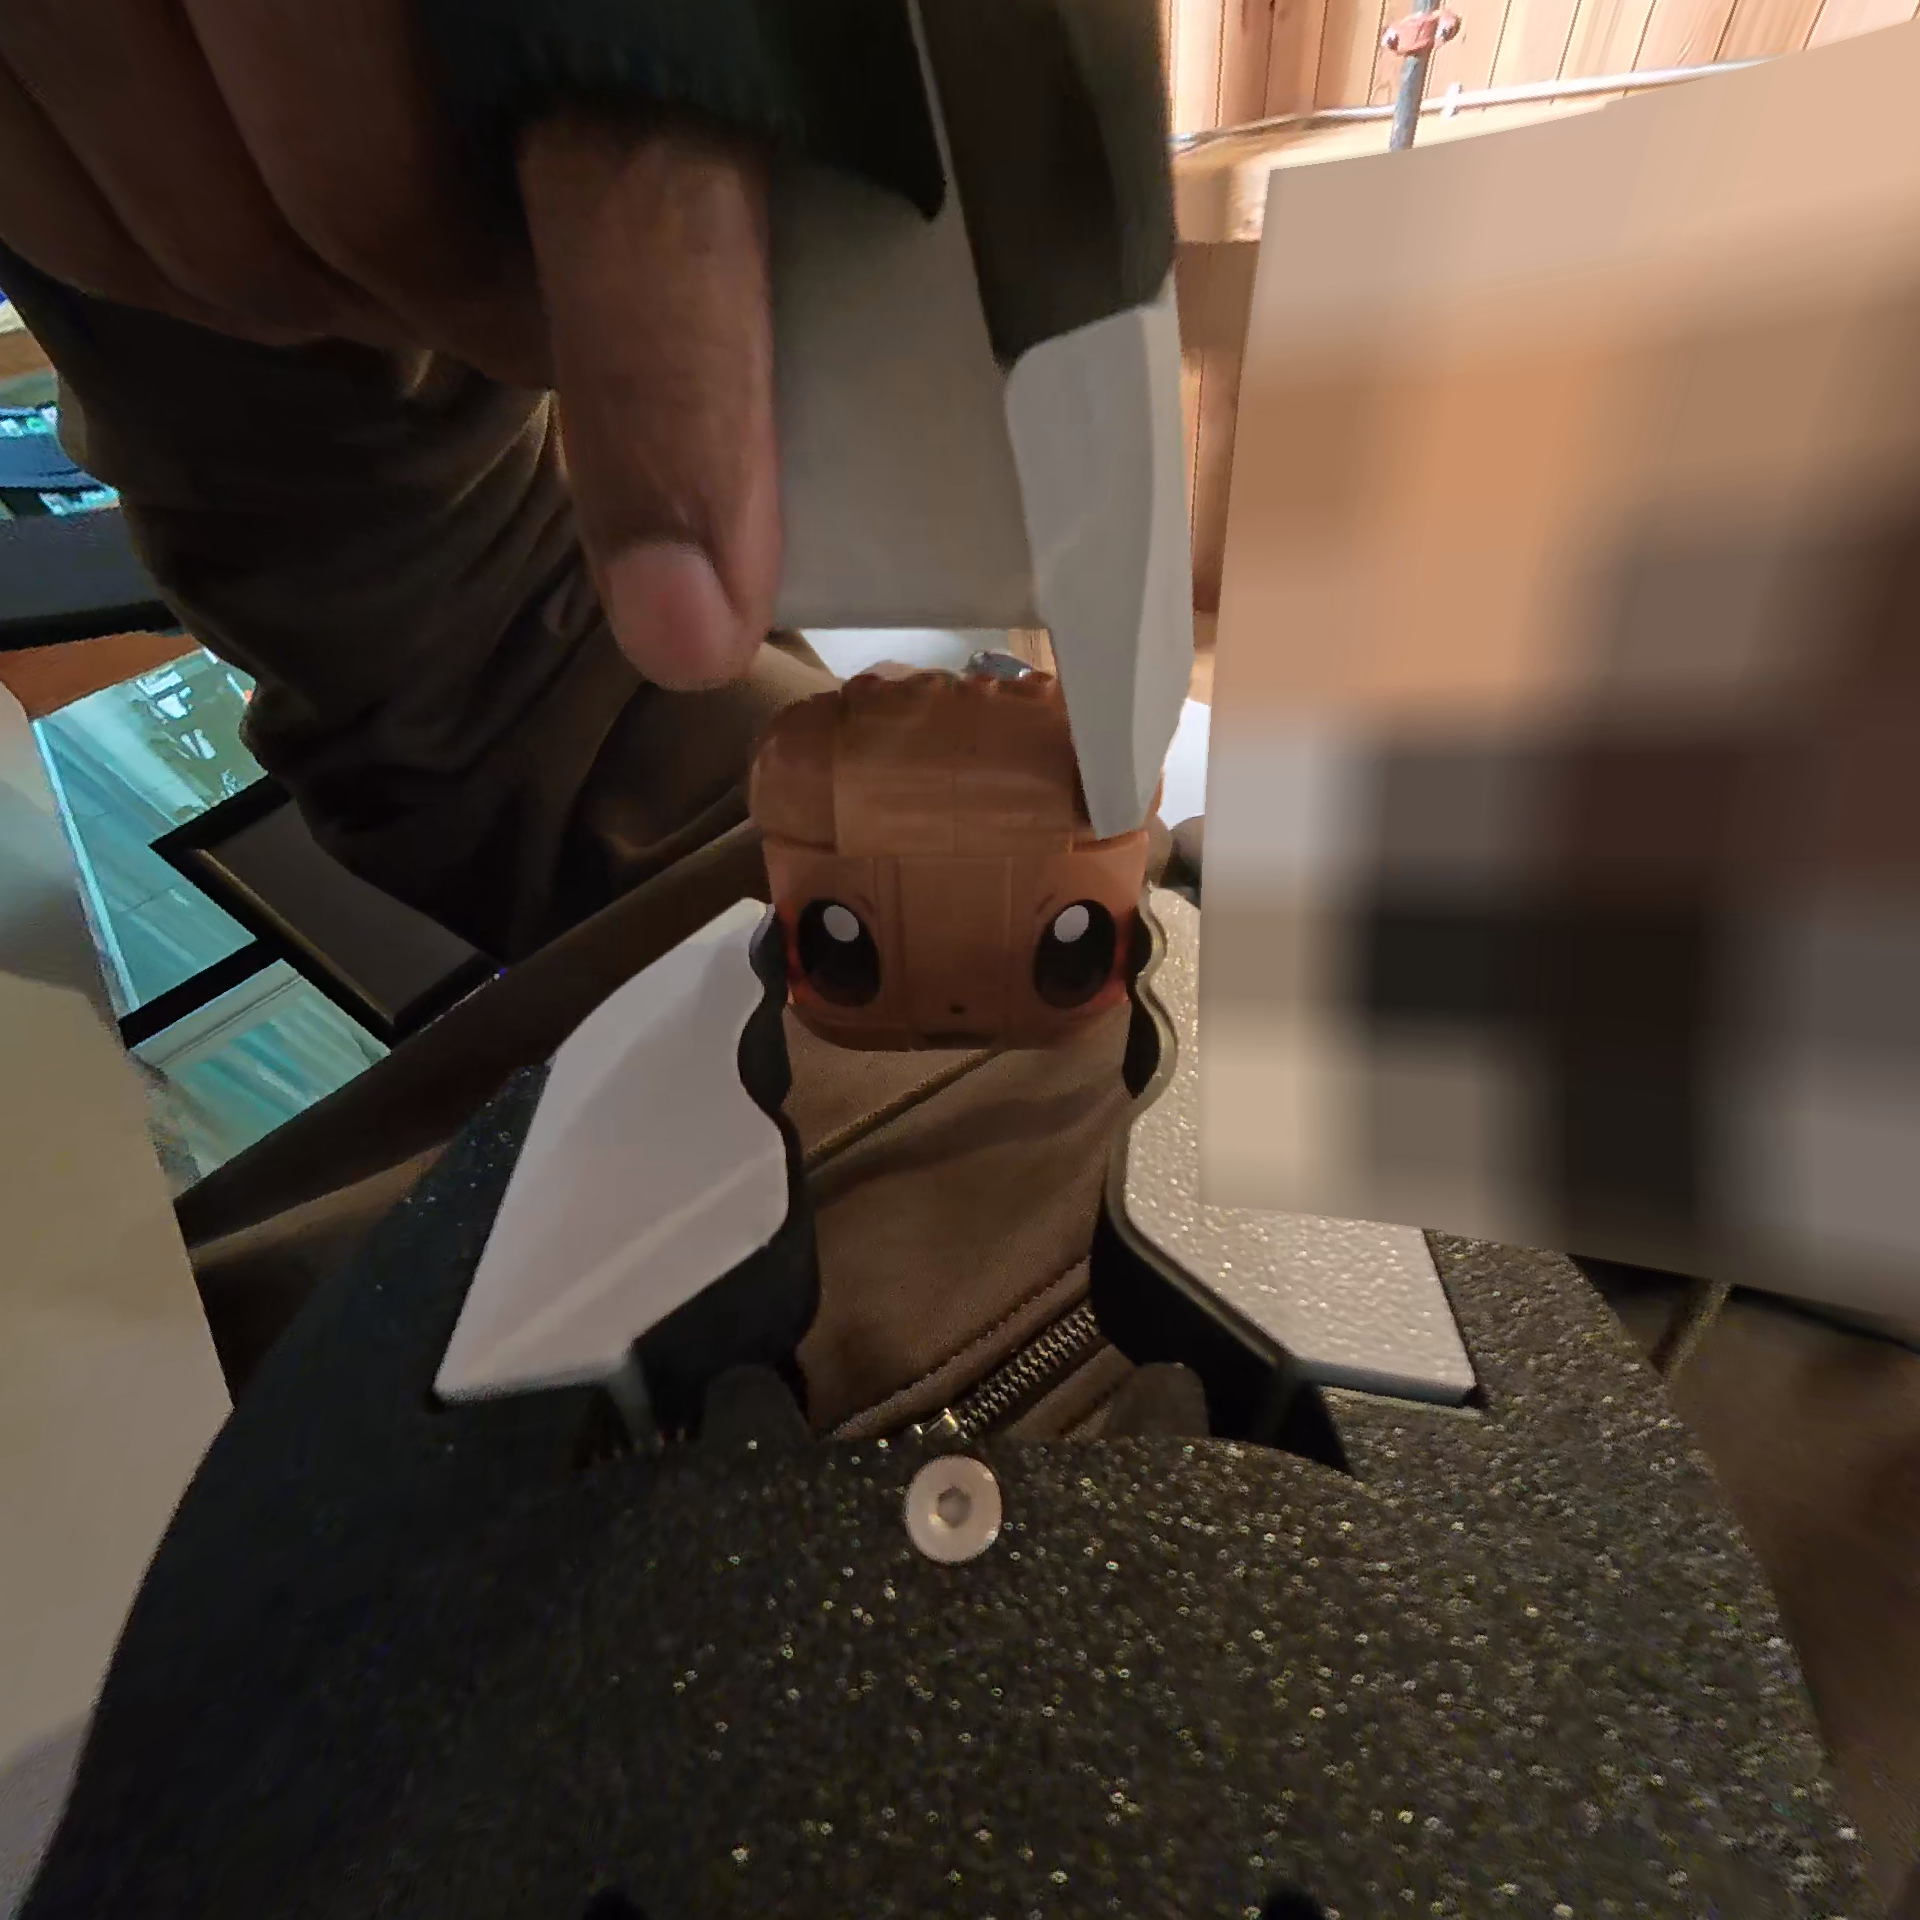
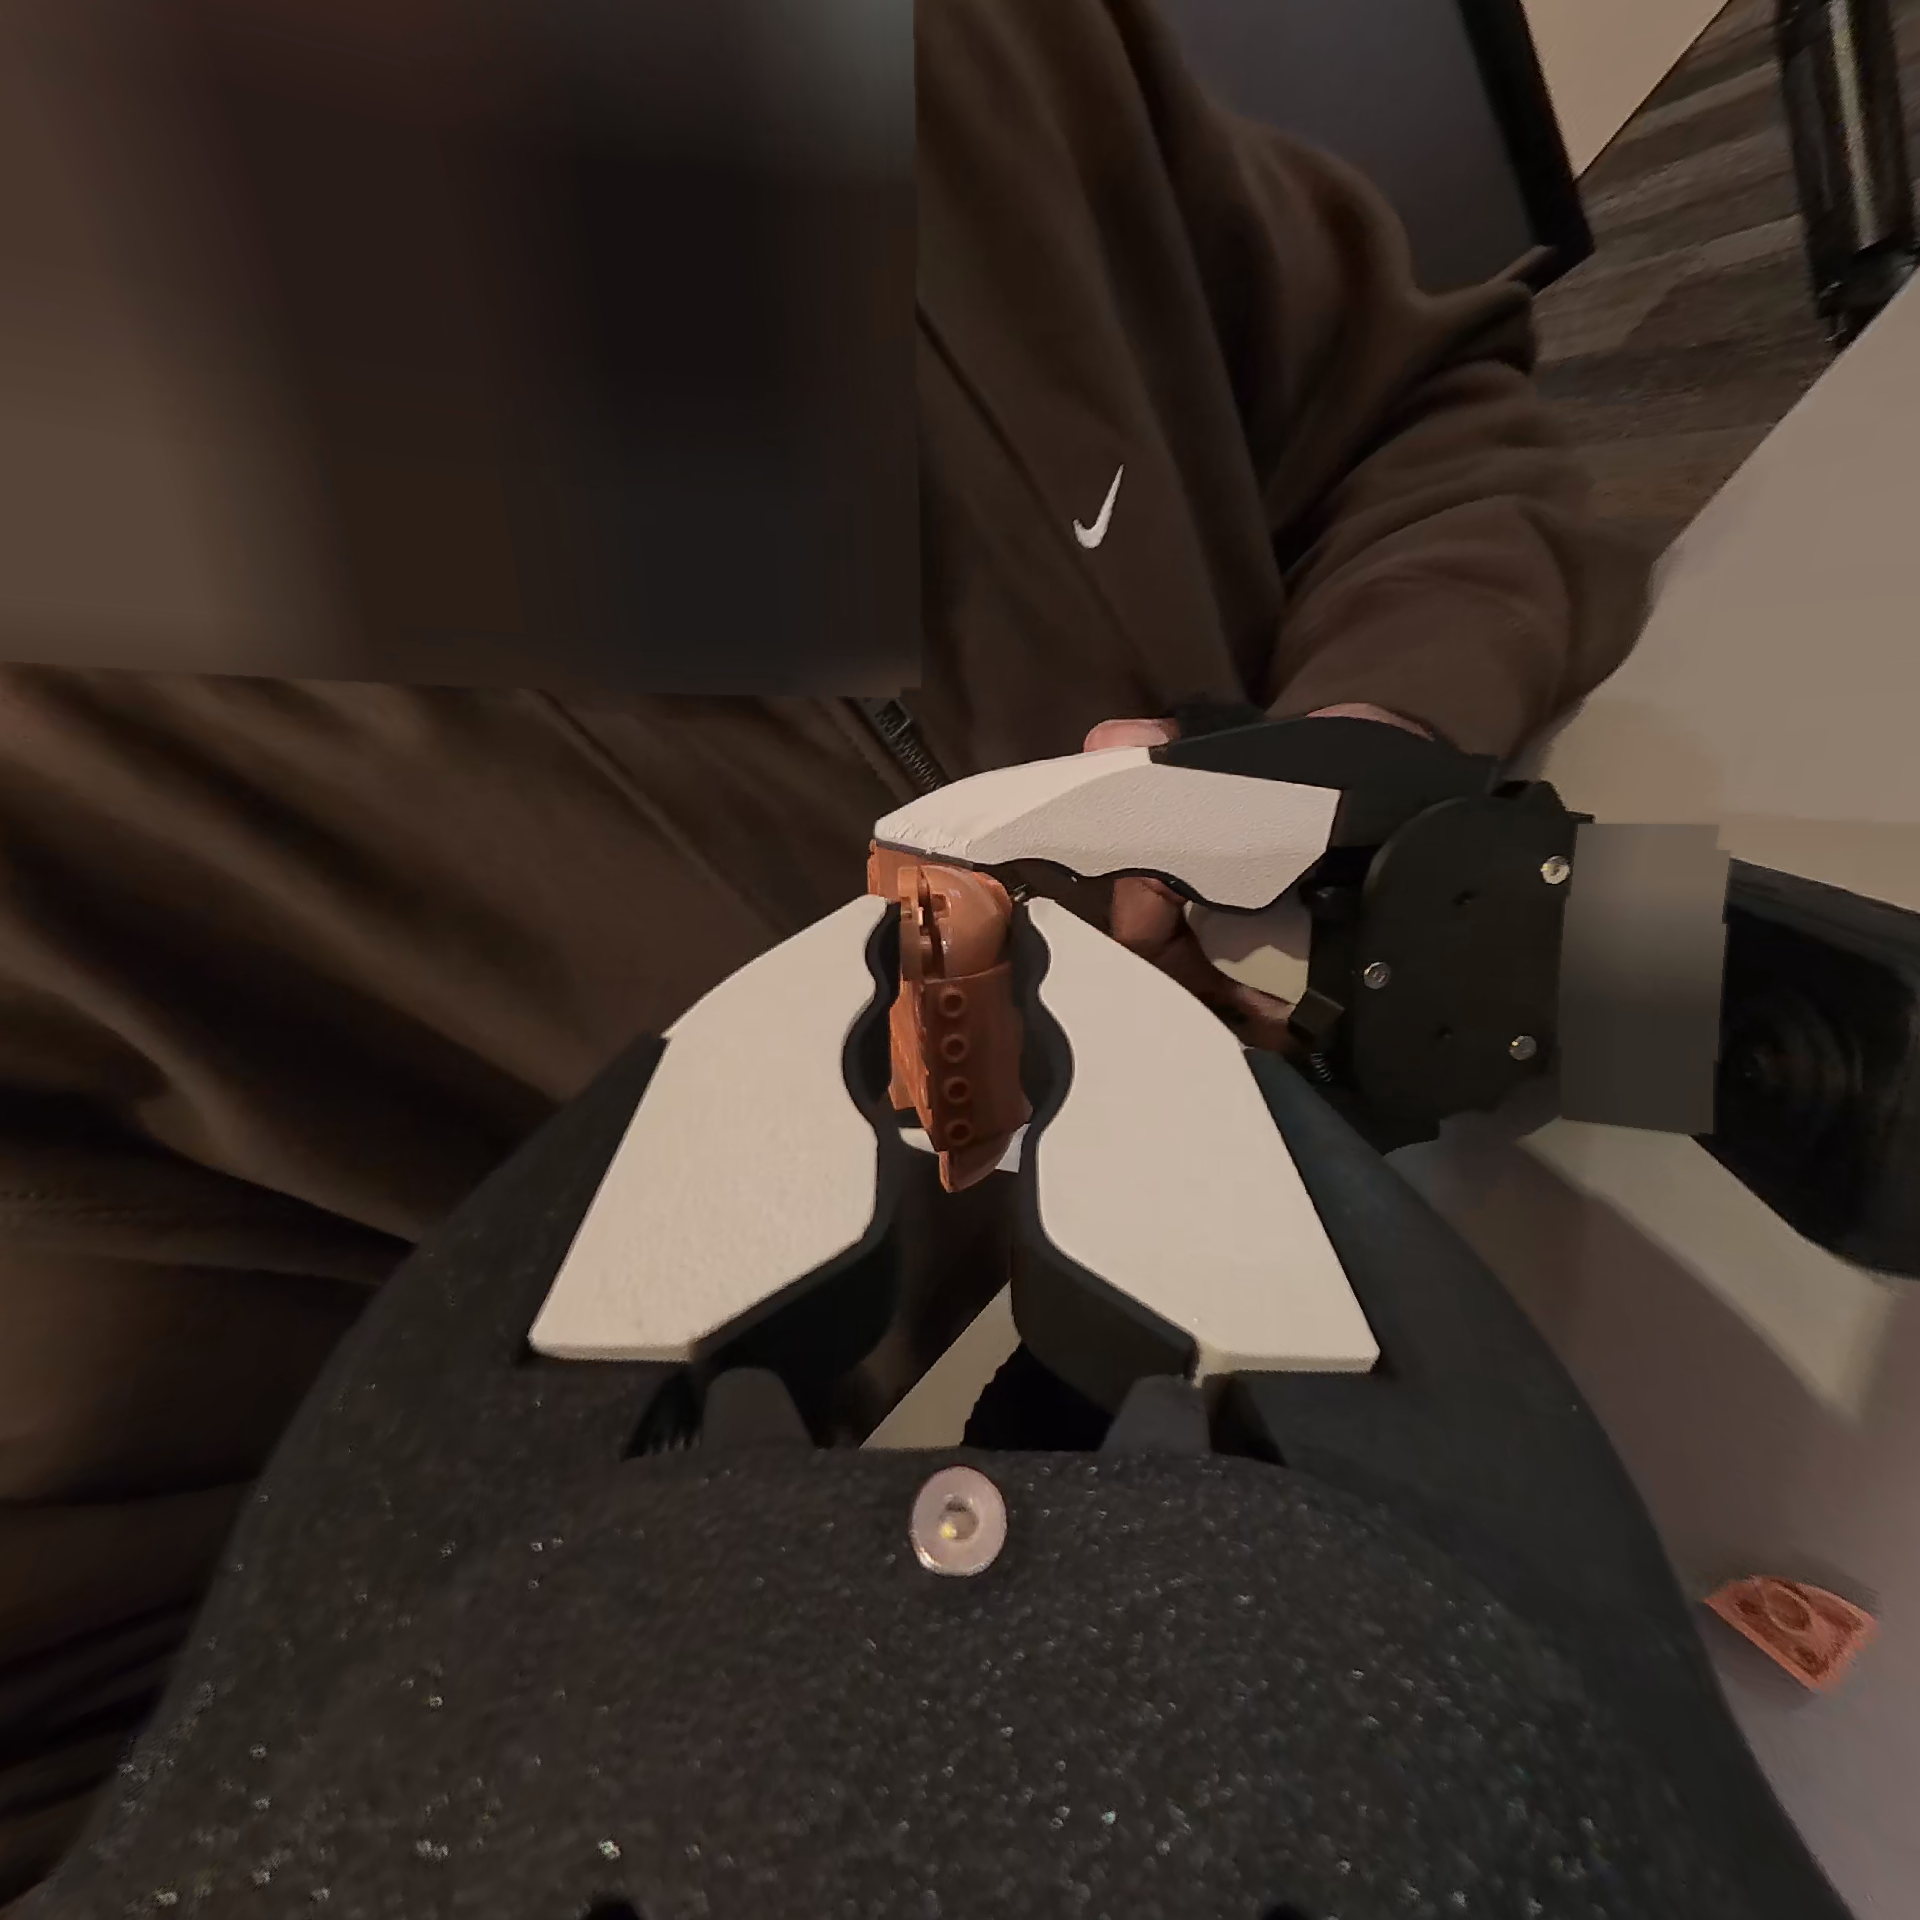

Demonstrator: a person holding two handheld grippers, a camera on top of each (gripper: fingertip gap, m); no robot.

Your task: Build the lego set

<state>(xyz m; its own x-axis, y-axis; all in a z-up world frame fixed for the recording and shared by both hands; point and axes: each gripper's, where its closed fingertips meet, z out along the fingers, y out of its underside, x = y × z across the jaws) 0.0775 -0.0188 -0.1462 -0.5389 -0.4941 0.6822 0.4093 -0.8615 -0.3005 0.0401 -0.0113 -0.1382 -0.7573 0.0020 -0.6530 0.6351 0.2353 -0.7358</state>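
Left gripper [image 1: 951, 997]: its jaws were closed against the two sides of the brown lego head, at the level of the eyes.
Right gripper [image 2: 951, 1023]: its jaws were clamped narrowly on the same model, gripping its upper part from the far side.
Lego head [image 1: 951, 894]: a brown brick-built animal face with two large black eyes and a small nose, rounded on top, held in the air between both grippers in front of the person's chest. In the right wrist view [image 2: 951, 1049] it showed edge-on, with a row of round holes down one brick.
Contact: in the left wrist view a white finger [image 1: 1117, 665] of the right gripper pressed down on the head's top right corner; in the right wrist view a white finger [image 2: 1101, 821] of the left gripper lay across the model's top end.
Person's finger [image 1: 665, 416]: extended beside the right gripper, its tip just above and to the left of the head.
Hoodie [image 2: 1195, 416]: brown, zipped, filling the background.
Loose piece [image 2: 1792, 1636]: a small orange-brown plate lying on the pale counter [image 2: 1558, 1299], well apart from the held model.
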